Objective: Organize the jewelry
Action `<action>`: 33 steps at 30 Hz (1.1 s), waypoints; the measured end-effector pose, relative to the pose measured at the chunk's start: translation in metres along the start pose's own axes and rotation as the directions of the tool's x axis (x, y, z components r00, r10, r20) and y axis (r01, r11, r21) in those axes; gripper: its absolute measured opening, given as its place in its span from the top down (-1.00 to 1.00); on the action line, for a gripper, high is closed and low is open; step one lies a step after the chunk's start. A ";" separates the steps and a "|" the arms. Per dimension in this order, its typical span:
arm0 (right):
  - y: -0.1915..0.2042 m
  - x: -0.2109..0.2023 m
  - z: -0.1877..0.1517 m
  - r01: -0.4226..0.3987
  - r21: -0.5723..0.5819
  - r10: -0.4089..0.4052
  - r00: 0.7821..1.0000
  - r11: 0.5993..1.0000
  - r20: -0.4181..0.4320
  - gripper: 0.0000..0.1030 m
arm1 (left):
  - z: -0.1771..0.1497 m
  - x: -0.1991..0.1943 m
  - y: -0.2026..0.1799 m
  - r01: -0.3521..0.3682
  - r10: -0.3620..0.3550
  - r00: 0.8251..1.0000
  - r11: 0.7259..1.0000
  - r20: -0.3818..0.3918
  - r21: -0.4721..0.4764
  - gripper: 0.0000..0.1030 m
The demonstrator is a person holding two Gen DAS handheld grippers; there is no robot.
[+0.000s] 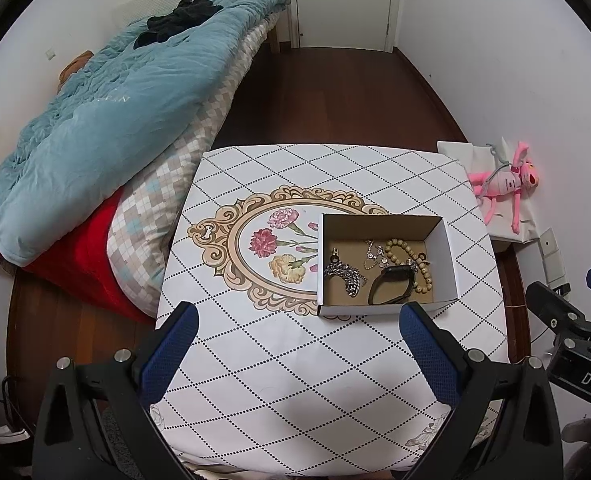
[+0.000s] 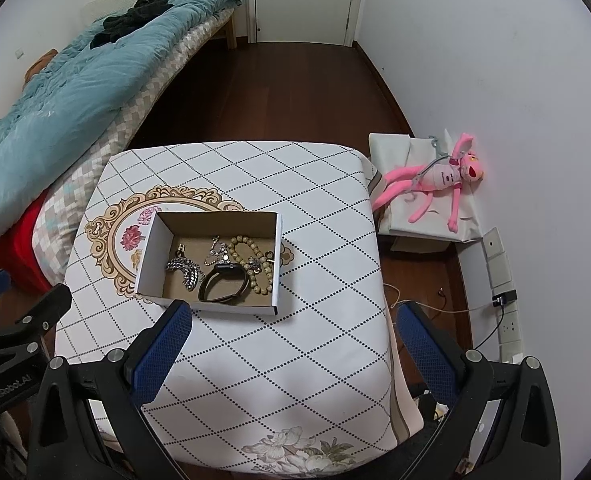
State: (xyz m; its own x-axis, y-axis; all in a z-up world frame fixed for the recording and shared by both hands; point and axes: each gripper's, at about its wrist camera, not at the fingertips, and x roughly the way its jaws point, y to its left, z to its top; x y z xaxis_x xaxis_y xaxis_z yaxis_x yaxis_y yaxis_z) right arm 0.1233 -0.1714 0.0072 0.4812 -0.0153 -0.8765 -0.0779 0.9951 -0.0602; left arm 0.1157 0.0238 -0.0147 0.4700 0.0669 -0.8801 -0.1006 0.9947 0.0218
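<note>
Item 1: we log a cardboard box [image 1: 383, 304] on the patterned table [image 1: 279, 360], holding 4 pieces: a silver chain [image 1: 345, 274], a thin necklace [image 1: 373, 254], a bead bracelet [image 1: 413, 264] and a dark band [image 1: 389, 286], which overlaps the beads.

Item 2: our left gripper [image 1: 297, 350] hangs spread wide, holding nothing; the box lies ahead and to its right.

Item 3: our right gripper [image 2: 293, 350] is likewise spread and unloaded; the box lies ahead and to its left. We judge neither hand clearly nearer.

White walls [image 2: 475, 60], dark wood floor [image 2: 287, 92], bed [image 1: 95, 120] beside clothed table [image 2: 315, 200].
</note>
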 end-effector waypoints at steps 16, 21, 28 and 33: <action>-0.002 -0.002 0.000 0.002 -0.001 -0.002 1.000 1.000 0.002 -1.00 | 0.001 -0.005 -0.002 0.004 -0.004 1.000 1.000 0.003 -0.008 -0.99; -0.002 -0.002 0.000 0.004 -0.003 -0.004 1.000 1.000 0.000 -1.00 | 0.001 -0.004 -0.002 0.004 -0.004 1.000 1.000 0.005 -0.007 -0.99; -0.002 -0.002 0.000 0.005 -0.003 -0.005 1.000 1.000 0.001 -1.00 | 0.001 -0.005 -0.003 0.006 -0.005 1.000 1.000 0.004 -0.007 -0.99; -0.003 -0.002 0.000 0.004 -0.004 -0.004 1.000 1.000 0.000 -1.00 | 0.001 -0.005 -0.003 0.008 -0.008 1.000 1.000 0.003 -0.006 -0.99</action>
State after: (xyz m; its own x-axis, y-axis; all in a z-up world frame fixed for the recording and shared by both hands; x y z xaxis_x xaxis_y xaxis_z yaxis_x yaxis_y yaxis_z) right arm 0.1223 -0.1740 0.0093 0.4814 -0.0195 -0.8763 -0.0796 0.9946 -0.0659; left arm 0.1145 0.0205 -0.0102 0.4736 0.0592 -0.8788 -0.1025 0.9947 0.0118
